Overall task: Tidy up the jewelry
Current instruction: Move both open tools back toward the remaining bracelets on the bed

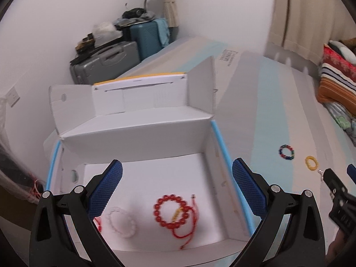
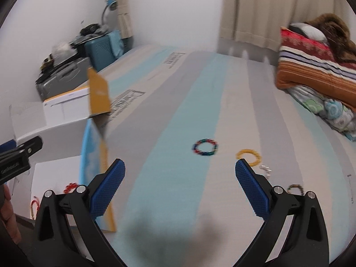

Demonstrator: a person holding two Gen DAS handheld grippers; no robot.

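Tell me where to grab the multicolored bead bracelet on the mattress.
Pinch one side of the multicolored bracelet ring from above with the open right gripper, one finger inside the loop and one outside; it lies flat, apart from the yellow bracelet.

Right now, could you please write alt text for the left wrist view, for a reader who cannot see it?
The open left gripper hovers over an open white box holding a red bead bracelet, a red cord bracelet and a pale bead bracelet. A multicolored bracelet and a yellow bracelet lie outside on the striped mattress.
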